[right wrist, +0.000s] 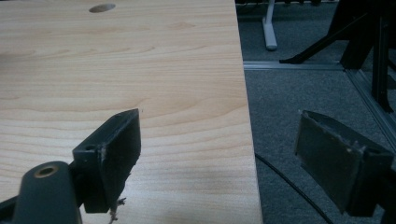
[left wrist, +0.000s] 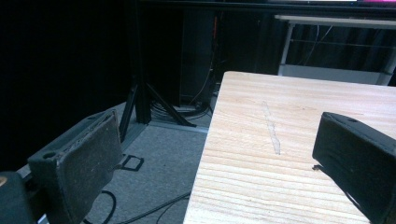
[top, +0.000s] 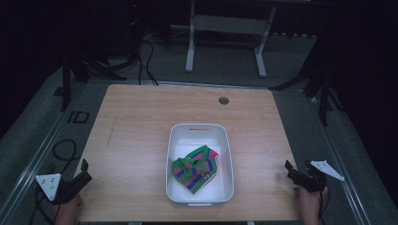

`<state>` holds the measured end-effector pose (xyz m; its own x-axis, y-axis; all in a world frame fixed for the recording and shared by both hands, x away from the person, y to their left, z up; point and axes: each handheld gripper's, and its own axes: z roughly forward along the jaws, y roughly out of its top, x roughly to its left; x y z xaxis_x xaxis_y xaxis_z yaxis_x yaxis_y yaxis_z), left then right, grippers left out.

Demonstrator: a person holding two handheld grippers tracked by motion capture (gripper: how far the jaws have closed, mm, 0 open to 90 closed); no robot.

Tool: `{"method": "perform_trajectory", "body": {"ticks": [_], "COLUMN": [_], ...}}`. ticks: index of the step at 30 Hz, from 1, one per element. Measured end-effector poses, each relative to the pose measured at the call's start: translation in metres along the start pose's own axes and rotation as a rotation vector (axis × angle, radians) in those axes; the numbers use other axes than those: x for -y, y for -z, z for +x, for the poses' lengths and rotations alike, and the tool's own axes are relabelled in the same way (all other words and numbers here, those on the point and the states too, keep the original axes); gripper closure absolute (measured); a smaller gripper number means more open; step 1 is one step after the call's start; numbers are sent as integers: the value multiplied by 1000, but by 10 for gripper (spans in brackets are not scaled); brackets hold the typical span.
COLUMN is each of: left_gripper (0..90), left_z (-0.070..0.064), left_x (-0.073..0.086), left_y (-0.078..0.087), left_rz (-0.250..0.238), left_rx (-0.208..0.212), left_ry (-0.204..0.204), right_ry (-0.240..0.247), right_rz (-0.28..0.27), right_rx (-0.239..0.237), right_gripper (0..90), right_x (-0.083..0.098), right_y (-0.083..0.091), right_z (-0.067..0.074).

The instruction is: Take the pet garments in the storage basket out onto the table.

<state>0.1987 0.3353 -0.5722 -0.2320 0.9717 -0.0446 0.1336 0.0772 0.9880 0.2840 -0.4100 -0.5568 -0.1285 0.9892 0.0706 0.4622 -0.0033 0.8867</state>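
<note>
A striped cloth (top: 195,167) lies crumpled in a white bin (top: 226,140) mid-table (top: 141,117), while the left gripper (top: 85,169) and right gripper (top: 289,168) wait at opposite edges, both jaws apart; approach from above, pinching 1 raised fold.

Your surface (top: 141,140) is light wood grain with one dark round hole (top: 224,100). The tub (top: 174,187) is plain white. The cloth (top: 195,168) in it carries green, pink and blue stripes. Each hand-held gripper (top: 84,169) (top: 292,169) is black, topped by a grey plate.
</note>
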Motion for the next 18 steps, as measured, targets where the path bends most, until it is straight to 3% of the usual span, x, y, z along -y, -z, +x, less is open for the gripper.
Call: {"method": "perform_trajectory", "body": {"ticks": [8,10,13,18], "left_gripper": [18,18,18,18], "left_z": [0,0,0,1], "left_x": [0,0,0,0], "left_y": [-1,-1,0,-1], "left_rz": [3,4,5,5], "left_rx": [-5,-6,-5,-4], "left_ry": [5,7,9,12], "right_ry": [-28,-12,54,66], "right_rz": [9,29,76,159], "right_rx": [-41,-57,-85,-250], "right_gripper": [132,129,129,137], "right_x": [0,0,-1,-1], "right_y": [0,-1,-2,-6], "right_z": [-4,-3,-4,-8]}}
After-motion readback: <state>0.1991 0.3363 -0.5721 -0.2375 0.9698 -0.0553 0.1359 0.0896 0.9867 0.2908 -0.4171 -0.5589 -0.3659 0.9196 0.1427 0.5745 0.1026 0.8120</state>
